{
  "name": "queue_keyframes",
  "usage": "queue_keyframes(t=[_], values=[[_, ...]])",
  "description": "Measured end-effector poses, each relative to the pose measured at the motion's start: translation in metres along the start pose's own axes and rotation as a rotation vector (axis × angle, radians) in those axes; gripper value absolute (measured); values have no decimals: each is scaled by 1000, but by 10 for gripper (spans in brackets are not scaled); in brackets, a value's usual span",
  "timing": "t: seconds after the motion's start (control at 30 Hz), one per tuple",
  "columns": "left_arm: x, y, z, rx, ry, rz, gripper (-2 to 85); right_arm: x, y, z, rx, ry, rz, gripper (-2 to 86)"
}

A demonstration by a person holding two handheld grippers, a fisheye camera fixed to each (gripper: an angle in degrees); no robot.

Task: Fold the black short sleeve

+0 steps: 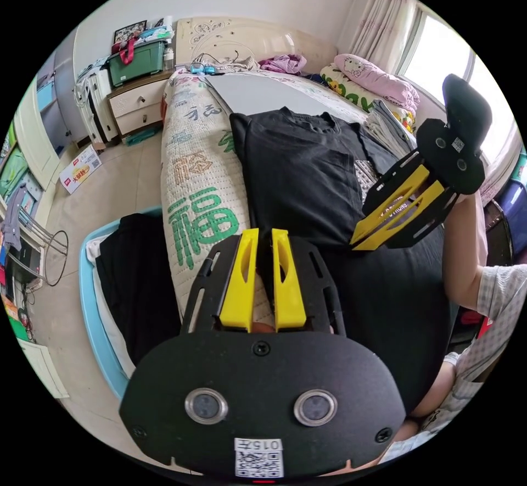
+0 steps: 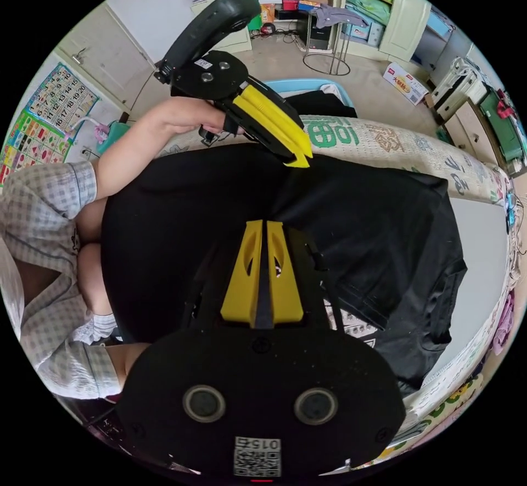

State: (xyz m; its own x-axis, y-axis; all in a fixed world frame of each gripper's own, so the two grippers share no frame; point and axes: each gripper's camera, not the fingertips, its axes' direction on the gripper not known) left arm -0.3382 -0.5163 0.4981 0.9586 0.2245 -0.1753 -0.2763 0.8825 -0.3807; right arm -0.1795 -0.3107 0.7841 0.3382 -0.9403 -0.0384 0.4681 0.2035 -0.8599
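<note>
Bright daylight room, bent by fisheye lenses

Daylight pours in from the window (image 1: 439,57), blown out to white behind the curtain (image 1: 379,19), and everything near the window is washed pale. The black short sleeve (image 1: 296,178) swallows the light, its folds hard to read, with a soft sheen on the side away from the window. Both views are sharp at the centre, curved and squeezed toward their black round edges.
</note>
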Motion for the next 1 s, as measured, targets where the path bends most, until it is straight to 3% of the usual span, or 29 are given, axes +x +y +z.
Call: queue_keyframes(t=[0.07, 0.17, 0.23, 0.33, 0.47, 0.53, 0.67, 0.73, 0.87, 1.0], values=[[-2, 1, 1, 4, 22, -11, 52, 8, 4, -9, 29, 1, 24, 7], [-7, 2, -4, 43, 36, -72, 60, 25, 16, -49, 280, 58, 113, 13], [-4, 12, -26, 273, 24, -246, 68, 62, 39, -82, 729, 58, 337, 12], [9, 6, -43, 454, 78, -298, 83, 131, 80, -80, 1047, -81, 673, 6], [16, -41, -32, 368, -35, -188, 116, 205, 137, -66, 1013, -106, 927, 17], [17, -70, -12, 282, -128, -160, 120, 240, 185, -66, 928, 33, 1024, 42], [40, -119, 24, 190, -111, -25, 128, 275, 251, -69, 750, 356, 1129, 68], [64, -151, 55, 140, -233, 51, 136, 295, 279, -65, 636, 486, 1203, 88], [92, -183, 96, 119, -250, 101, 112, 325, 287, -47, 501, 542, 1226, 106], [108, -198, 132, 116, -313, 91, 128, 359, 274, -18, 420, 471, 1211, 101]])
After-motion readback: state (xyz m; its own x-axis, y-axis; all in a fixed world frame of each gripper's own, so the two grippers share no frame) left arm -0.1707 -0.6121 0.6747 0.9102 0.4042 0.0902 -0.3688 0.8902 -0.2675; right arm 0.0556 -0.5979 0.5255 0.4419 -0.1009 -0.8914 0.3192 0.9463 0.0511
